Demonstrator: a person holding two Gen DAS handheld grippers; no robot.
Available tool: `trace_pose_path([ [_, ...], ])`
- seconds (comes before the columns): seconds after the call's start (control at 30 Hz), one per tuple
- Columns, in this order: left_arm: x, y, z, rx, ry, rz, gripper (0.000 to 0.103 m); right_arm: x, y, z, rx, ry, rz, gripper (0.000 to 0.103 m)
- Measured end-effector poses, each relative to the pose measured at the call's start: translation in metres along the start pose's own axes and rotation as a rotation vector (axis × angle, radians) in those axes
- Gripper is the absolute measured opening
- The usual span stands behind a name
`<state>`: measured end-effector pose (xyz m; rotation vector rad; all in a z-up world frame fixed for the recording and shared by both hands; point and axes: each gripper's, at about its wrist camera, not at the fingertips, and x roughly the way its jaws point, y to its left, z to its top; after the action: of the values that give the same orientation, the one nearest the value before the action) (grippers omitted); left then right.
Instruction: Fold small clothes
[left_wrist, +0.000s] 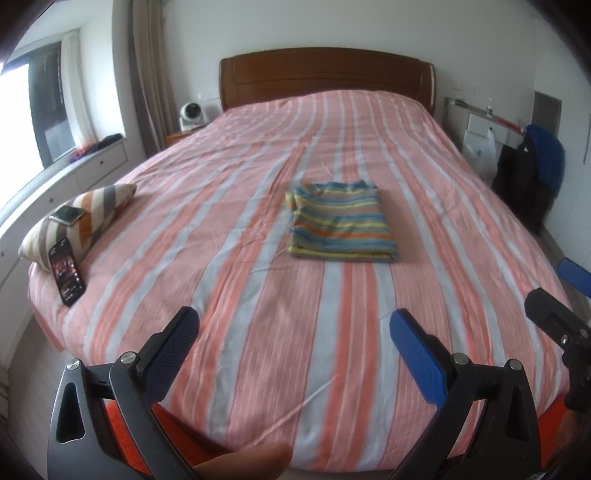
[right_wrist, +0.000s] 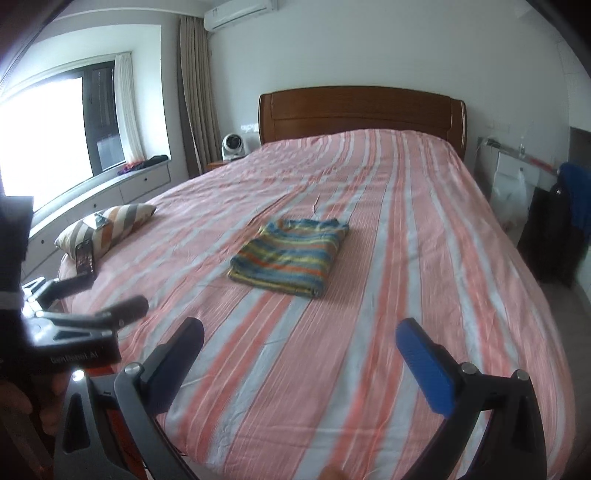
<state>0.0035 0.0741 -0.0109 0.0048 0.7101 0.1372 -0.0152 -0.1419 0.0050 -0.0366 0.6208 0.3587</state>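
Plainly, the left gripper (left_wrist: 295, 332) hung with its fingers spread wide and nothing between them, low over the near end of the bed (left_wrist: 258, 350). Beside it, the right gripper (right_wrist: 299, 339) gaped just as wide, also empty. Well ahead of both, the folded striped garment (left_wrist: 341, 221) lay flat on the striped cover. Far left of them, a phone (left_wrist: 67, 271) leaned against a striped pillow (left_wrist: 92, 210).

A pink-and-grey striped bedspread (left_wrist: 258, 236) covers the bed below a brown wooden headboard (left_wrist: 325, 75). On its left edge lies a diagonally striped cushion (left_wrist: 85, 218) with a phone (left_wrist: 68, 215) on top and a lit black smartphone (left_wrist: 67, 271) leaning against it. A white round fan (left_wrist: 190, 114) stands beside the headboard; a white wall air conditioner (right_wrist: 240, 13) hangs above beige curtains (right_wrist: 195, 92).
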Motion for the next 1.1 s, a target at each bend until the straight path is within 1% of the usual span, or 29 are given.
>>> trace_pose_path([
  [0.1, -0.004, -0.001, 0.001, 0.017, -0.013, 0.006, 0.103, 0.002, 0.0, 0.0, 0.01, 0.018, 0.005, 0.103],
  [0.17, -0.009, -0.002, 0.002, 0.033, -0.034, 0.035, 0.103, 0.003, 0.002, -0.001, 0.001, 0.027, 0.011, 0.103],
  [0.23, -0.014, -0.003, 0.003, 0.042, -0.038, 0.048, 0.103, 0.003, 0.003, 0.0, 0.006, 0.039, 0.036, 0.103],
  [0.33, -0.019, -0.003, 0.004, 0.048, -0.031, 0.032, 0.103, 0.005, 0.005, 0.002, 0.009, 0.064, 0.018, 0.103],
  [0.53, -0.024, -0.001, 0.007, 0.021, -0.014, -0.012, 0.103, 0.0, 0.013, 0.003, 0.003, 0.072, -0.006, 0.103],
  [0.63, -0.025, 0.002, 0.009, 0.002, -0.001, -0.019, 0.103, -0.004, 0.015, 0.005, 0.017, 0.066, 0.018, 0.103],
  [0.77, -0.024, 0.005, 0.008, -0.006, 0.014, -0.016, 0.103, -0.004, 0.014, 0.007, 0.047, 0.087, 0.04, 0.103],
  [0.83, -0.022, 0.004, 0.007, 0.003, 0.021, 0.005, 0.103, -0.005, 0.013, 0.008, 0.057, 0.099, 0.032, 0.103],
  [0.97, -0.015, 0.0, 0.005, 0.021, 0.041, 0.028, 0.103, -0.001, 0.011, 0.008, 0.039, 0.129, -0.039, 0.103],
  [1.1, -0.013, -0.007, 0.003, 0.044, 0.039, 0.038, 0.103, 0.0, 0.006, 0.005, 0.024, 0.143, -0.091, 0.103],
])
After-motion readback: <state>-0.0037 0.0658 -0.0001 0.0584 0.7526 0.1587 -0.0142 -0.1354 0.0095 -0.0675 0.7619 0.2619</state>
